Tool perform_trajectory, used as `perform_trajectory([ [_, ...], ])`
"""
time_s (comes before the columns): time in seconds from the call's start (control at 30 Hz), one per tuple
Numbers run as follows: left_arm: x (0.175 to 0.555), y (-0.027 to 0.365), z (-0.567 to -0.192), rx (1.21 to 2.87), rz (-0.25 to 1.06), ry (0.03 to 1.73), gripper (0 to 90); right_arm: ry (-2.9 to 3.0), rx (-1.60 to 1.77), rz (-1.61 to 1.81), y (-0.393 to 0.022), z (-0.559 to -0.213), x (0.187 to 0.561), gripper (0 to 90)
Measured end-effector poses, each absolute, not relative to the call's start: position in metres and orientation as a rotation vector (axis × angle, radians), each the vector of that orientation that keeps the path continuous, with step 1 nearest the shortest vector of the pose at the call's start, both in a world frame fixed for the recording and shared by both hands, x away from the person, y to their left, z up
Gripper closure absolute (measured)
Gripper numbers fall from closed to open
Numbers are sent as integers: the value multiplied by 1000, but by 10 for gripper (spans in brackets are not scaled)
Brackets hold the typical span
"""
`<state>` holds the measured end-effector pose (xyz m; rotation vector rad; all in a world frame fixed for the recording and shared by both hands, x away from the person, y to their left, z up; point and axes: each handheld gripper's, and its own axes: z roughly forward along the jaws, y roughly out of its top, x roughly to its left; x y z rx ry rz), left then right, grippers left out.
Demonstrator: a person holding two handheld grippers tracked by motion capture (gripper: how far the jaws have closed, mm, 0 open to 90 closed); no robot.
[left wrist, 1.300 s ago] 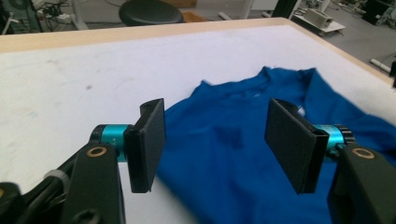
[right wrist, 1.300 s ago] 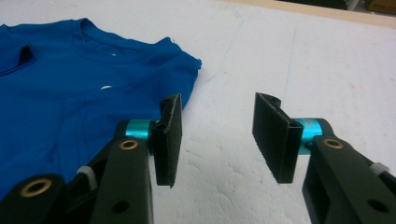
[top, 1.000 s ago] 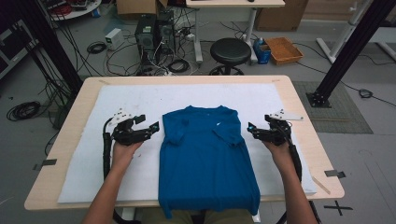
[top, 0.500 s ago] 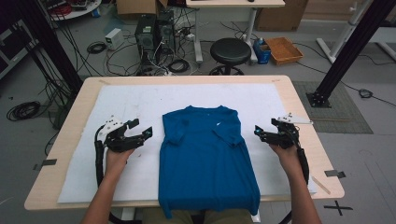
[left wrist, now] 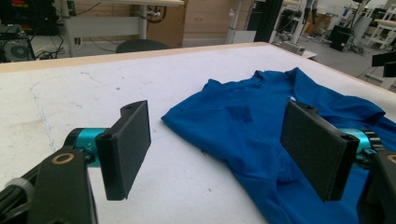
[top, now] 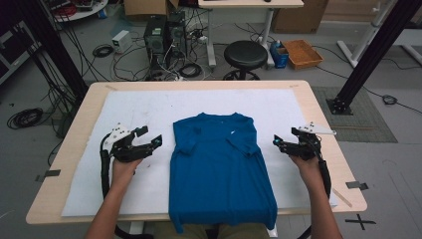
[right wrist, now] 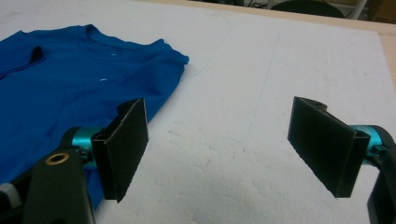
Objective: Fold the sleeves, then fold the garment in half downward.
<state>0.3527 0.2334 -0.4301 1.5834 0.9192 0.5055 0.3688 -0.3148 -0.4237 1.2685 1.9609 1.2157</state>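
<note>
High view: a blue shirt (top: pixel 219 167) lies flat in the middle of a white sheet (top: pixel 149 107) that covers the table (top: pixel 318 107). Its collar points to the far side, both sleeves are folded in over the body, and its hem hangs over the near table edge. The left gripper (top: pixel 158 141) rests on the sheet just left of the shirt, level with the folded sleeve, its jaws pointing toward the cloth and apart from it. The right gripper (top: pixel 276 142) sits just right of the shirt at about the same height, jaws pointing inward, also clear of the cloth. Beyond the table a stool (top: pixel 245 54) stands on the floor.

Left gripper view: the left gripper (left wrist: pixel 217 149) has its jaws spread wide with nothing between them. The shirt (left wrist: pixel 261 126) lies ahead and to the right on the sheet (left wrist: pixel 93 88), its folded edge reaching in behind the right jaw; no pad touches it.

Right gripper view: the right gripper (right wrist: pixel 224 147) also stands wide open and holds nothing; bare sheet (right wrist: pixel 243 93) shows between its jaws. The shirt (right wrist: pixel 70 93) lies to the left, its edge running behind the left jaw.
</note>
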Motion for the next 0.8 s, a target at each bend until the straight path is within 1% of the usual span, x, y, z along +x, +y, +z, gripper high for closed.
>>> perform_trajectory([
  [0.4,358,227,-436,1613,511,967,246,1973,1275,1217,-309,-425,372,200],
  [0.5,368,223,-434,1625,510,1081,246,1988,1273,1217,-305,-426,373,200],
  [0.57,372,222,-433,1633,498,1088,247,1986,1271,1222,-304,-425,373,200],
  [0.67,388,212,-431,1668,475,1129,253,1993,1264,1225,-302,-425,373,200],
  [0.7,400,204,-428,1714,465,1143,263,1996,1265,1226,-302,-425,373,200],
  [0.73,400,204,-428,1714,465,1143,272,1999,1269,1224,-301,-425,374,200],
  [0.77,413,194,-427,1758,473,1156,280,2001,1268,1222,-301,-426,374,200],
  [0.8,413,194,-427,1758,473,1156,296,2001,1268,1222,-301,-426,374,200],
])
